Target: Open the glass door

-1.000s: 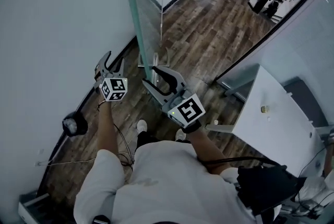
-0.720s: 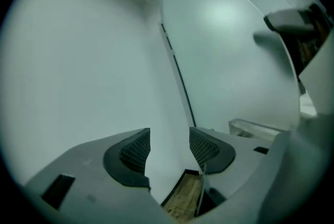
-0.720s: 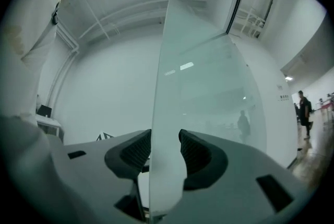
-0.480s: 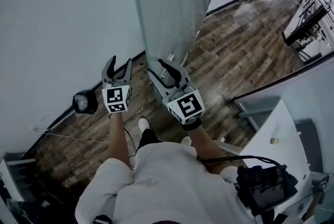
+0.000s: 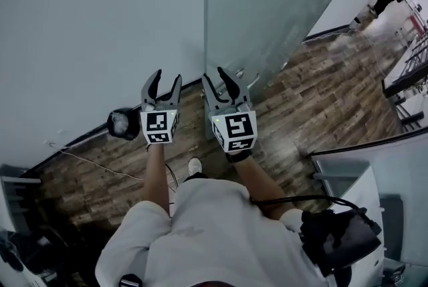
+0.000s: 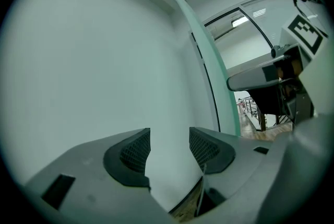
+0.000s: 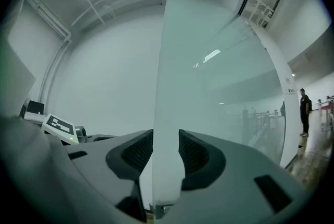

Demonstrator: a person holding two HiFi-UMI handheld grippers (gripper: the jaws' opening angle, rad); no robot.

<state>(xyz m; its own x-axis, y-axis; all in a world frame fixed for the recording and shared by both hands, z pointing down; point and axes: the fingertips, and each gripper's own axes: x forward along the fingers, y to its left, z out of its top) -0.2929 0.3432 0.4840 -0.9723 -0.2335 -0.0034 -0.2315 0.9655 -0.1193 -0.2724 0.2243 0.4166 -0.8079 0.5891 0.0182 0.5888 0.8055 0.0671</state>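
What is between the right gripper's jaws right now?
The glass door: its edge runs between the jaws of the right gripper and fills the gap from pad to pad. The right gripper view shows this.

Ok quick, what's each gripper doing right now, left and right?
Left gripper: open, holding nothing.
Right gripper: closed on the edge of the frosted glass door.
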